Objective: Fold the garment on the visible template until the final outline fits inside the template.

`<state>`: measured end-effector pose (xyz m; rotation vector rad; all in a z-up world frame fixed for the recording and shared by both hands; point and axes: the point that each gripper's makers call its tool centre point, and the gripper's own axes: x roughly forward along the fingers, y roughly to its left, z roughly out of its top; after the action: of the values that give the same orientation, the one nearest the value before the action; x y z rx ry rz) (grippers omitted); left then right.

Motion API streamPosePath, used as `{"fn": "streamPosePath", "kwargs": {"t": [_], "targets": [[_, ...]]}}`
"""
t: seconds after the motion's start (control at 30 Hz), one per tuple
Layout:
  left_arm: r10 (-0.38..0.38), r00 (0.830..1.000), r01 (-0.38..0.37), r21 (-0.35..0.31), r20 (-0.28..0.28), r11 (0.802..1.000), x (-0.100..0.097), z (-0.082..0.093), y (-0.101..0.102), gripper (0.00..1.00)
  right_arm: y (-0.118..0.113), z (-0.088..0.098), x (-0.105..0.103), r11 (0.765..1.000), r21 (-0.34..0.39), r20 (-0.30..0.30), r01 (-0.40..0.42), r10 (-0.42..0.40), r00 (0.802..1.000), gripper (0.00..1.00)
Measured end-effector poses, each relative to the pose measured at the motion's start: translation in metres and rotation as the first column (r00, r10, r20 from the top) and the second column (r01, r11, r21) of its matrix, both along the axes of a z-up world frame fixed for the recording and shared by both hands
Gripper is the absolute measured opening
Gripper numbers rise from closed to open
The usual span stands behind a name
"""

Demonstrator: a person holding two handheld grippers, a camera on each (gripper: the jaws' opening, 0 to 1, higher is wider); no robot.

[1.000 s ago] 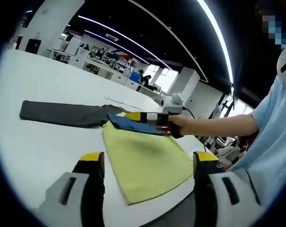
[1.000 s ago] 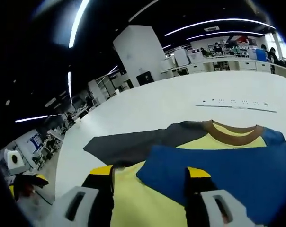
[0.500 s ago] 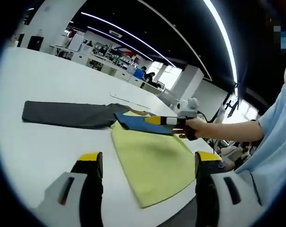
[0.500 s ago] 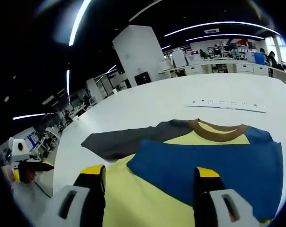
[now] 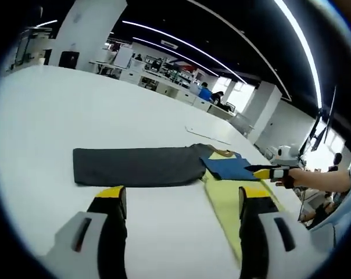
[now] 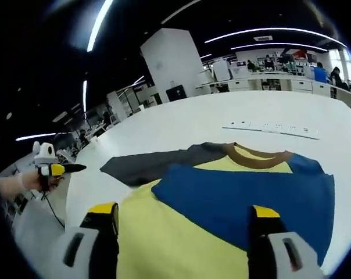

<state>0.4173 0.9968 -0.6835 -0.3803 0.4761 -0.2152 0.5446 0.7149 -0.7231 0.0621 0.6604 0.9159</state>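
On the broad white table (image 5: 59, 116), in the left gripper view, a multicoloured cloth garment (image 5: 164, 165) is lying flat, its long dark grey sleeve (image 5: 135, 165) stretching out sideways across the surface, its blue sleeve (image 5: 228, 168) folded in over the pale yellow body panel (image 5: 228, 200), and a bit of brown collar (image 5: 222, 153) peeking out beyond the blue. The left gripper (image 5: 183, 200), yellow-tipped with black and white jaws, is hanging just above the table with its jaws standing wide apart and nothing between them; the grey sleeve is lying just ahead of them. Off to the right, the right gripper (image 5: 258, 169) is reaching in, held in a person's hand (image 5: 283, 176), its tip poised at the edge of the blue sleeve; whether it is touching the cloth I cannot tell. A thin white strip (image 5: 207, 135) is lying on the table beyond the garment. In the right gripper view, the right gripper (image 6: 183, 215) is hovering over the garment (image 6: 222, 203) with its jaws spread wide and gripping nothing, the blue sleeve (image 6: 245, 195) and yellow body (image 6: 181, 244) lying beneath and between them. The grey sleeve (image 6: 152, 165) is running off to the left and the brown collar (image 6: 254, 158) is showing farther on, with the white strip (image 6: 271, 129) beyond it. At the far left, the left gripper (image 6: 68, 169) is being held off the table's edge, well apart from the garment.
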Motion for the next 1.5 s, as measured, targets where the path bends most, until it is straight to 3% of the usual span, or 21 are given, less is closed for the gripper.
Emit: {"fn": "streamPosePath", "kwargs": {"t": [0.1,0.17,0.23,0.37,0.43,0.53,0.57,0.67,0.77,0.93,1.03,1.07,1.1,1.23,1.33,1.37,1.43,1.47,1.5], "targets": [[0.024,1.000,-0.024,0.024,-0.010,0.999,0.006,-0.006,0.013,0.75,-0.008,0.003,0.001,1.000,0.007,-0.002,0.016,-0.016,1.000,0.97],[0.096,0.994,-0.093,0.050,-0.059,0.994,0.008,-0.019,0.031,0.73,-0.011,0.004,0.001,1.000,0.018,-0.008,0.026,-0.026,1.000,0.99],[0.138,0.988,-0.136,0.042,-0.062,0.990,0.013,-0.022,0.042,0.72,-0.016,0.006,0.000,0.999,0.027,-0.008,0.033,-0.033,0.999,0.99],[0.267,0.959,-0.256,0.112,-0.093,0.960,0.015,-0.033,0.071,0.69,-0.023,0.008,-0.004,0.999,0.039,-0.021,0.038,-0.037,0.999,1.00],[0.311,0.945,-0.300,0.113,-0.096,0.947,0.017,-0.036,0.081,0.66,-0.028,0.008,-0.007,0.998,0.040,-0.021,0.043,-0.042,0.999,1.00],[0.333,0.937,-0.316,0.144,-0.108,0.938,0.018,-0.042,0.093,0.59,-0.036,0.009,-0.010,0.998,0.041,-0.024,0.052,-0.051,0.998,1.00],[0.358,0.925,-0.338,0.153,-0.129,0.929,0.018,-0.046,0.101,0.56,-0.038,0.009,-0.010,0.997,0.042,-0.025,0.058,-0.057,0.998,1.00],[0.423,0.898,-0.413,0.100,-0.121,0.905,0.021,-0.045,0.111,0.51,-0.047,0.011,-0.011,0.997,0.039,-0.021,0.069,-0.068,0.997,1.00],[0.438,0.887,-0.427,0.101,-0.149,0.899,0.020,-0.052,0.113,0.40,-0.055,0.011,-0.010,0.996,0.035,-0.023,0.084,-0.083,0.996,0.99],[0.434,0.885,-0.418,0.119,-0.167,0.900,0.021,-0.061,0.109,0.33,-0.065,0.013,-0.009,0.991,0.053,-0.037,0.120,-0.118,0.992,0.98],[0.461,0.866,-0.445,0.119,-0.196,0.888,0.019,-0.068,0.116,0.29,-0.068,0.013,-0.011,0.991,0.051,-0.041,0.126,-0.124,0.991,0.96],[0.463,0.871,-0.444,0.136,-0.164,0.885,0.022,-0.066,0.121,0.26,-0.069,0.014,-0.011,0.991,0.050,-0.035,0.126,-0.125,0.992,0.96],[0.466,0.865,-0.450,0.123,-0.188,0.885,0.020,-0.070,0.120,0.21,-0.070,0.014,-0.011,0.991,0.047,-0.031,0.128,-0.127,0.991,0.96],[0.489,0.851,-0.484,0.076,-0.192,0.872,0.023,-0.072,0.123,0.12,-0.072,0.014,-0.010,0.990,0.049,-0.038,0.135,-0.133,0.990,0.96],[0.496,0.837,-0.519,-0.045,-0.232,0.854,0.026,-0.076,0.120,0.01,-0.074,0.014,-0.010,0.989,0.053,-0.037,0.140,-0.138,0.990,0.96],[0.517,0.822,-0.548,-0.081,-0.237,0.833,0.027,-0.076,0.122,0.00,-0.075,0.014,-0.010,0.989,0.055,-0.040,0.140,-0.138,0.990,0.96],[0.543,0.811,-0.580,-0.169,-0.220,0.797,0.032,-0.069,0.121,0.00,-0.076,0.011,-0.012,0.991,0.042,-0.046,0.131,-0.129,0.991,0.96],[0.522,0.825,-0.560,-0.202,-0.216,0.803,0.033,-0.064,0.115,0.00,-0.076,0.011,-0.012,0.992,0.032,-0.036,0.125,-0.124,0.992,0.95],[0.522,0.826,-0.562,-0.226,-0.213,0.796,0.034,-0.061,0.113,0.00,-0.076,0.011,-0.012,0.992,0.034,-0.036,0.125,-0.124,0.992,0.95]]}}
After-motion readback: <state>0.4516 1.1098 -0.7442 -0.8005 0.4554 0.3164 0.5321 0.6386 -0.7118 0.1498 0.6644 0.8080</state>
